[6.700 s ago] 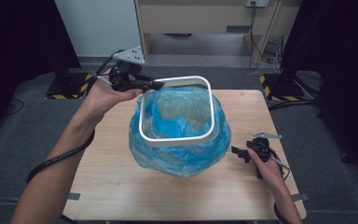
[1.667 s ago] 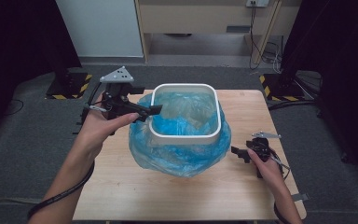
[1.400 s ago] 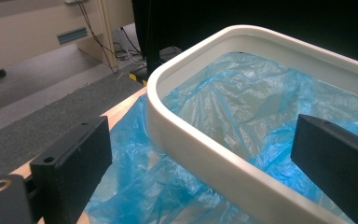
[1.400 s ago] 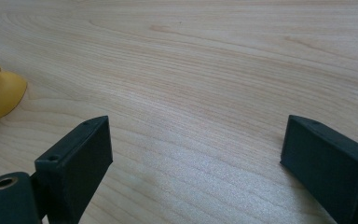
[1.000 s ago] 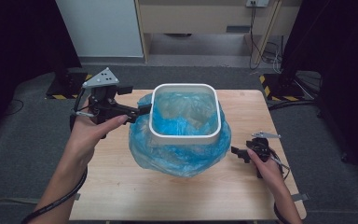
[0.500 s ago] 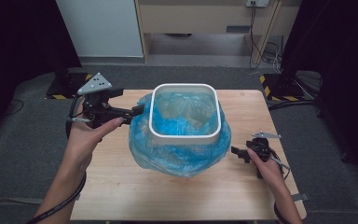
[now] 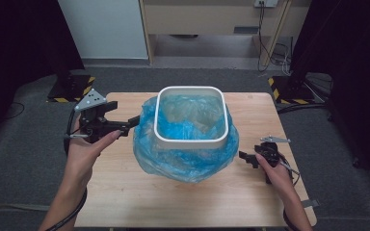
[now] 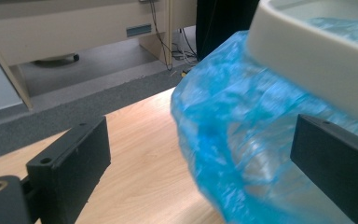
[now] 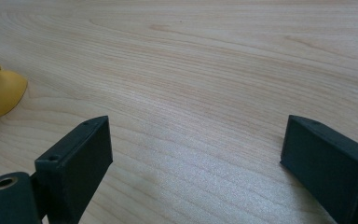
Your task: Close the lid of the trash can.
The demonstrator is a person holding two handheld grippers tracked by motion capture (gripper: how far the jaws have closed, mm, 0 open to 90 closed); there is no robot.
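While the white bin sits mid-counter wrapped in its crinkled blue bag, the left gripper reaches its side. Up close, its jaws gape wide beside the bag; next, I reckon, comes pinching plastic. Over bare wood, the right gripper idles wide.

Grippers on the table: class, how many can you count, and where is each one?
2. The left gripper is at the table's left side, jaws open beside the blue bag. The right gripper rests open on the wood at the right.
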